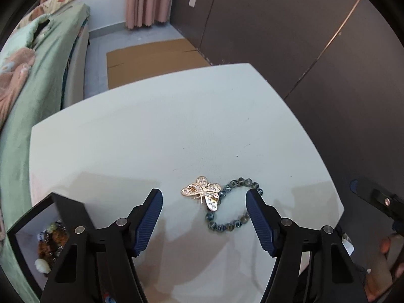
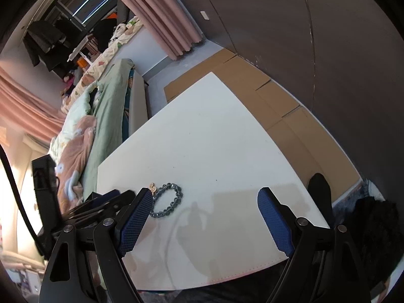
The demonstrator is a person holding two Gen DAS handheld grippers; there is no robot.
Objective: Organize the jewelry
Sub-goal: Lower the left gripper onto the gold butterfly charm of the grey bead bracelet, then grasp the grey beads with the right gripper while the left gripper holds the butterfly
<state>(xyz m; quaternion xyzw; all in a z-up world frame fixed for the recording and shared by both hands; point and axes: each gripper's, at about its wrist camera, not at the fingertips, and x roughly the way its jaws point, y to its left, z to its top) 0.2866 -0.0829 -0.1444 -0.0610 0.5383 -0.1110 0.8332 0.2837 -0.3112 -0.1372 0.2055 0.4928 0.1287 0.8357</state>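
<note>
Between the spread fingers of the empty left gripper, brooch touching bracelet.

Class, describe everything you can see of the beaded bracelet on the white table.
The beaded bracelet is a closed loop of round, glossy blue-grey beads, glass-like, a few tinged amber. It lies flat on the white table, its left side touching the gold butterfly brooch. The open left gripper hovers over it; nothing grips it.

Soft daylight, warped edges (fisheye)
</note>
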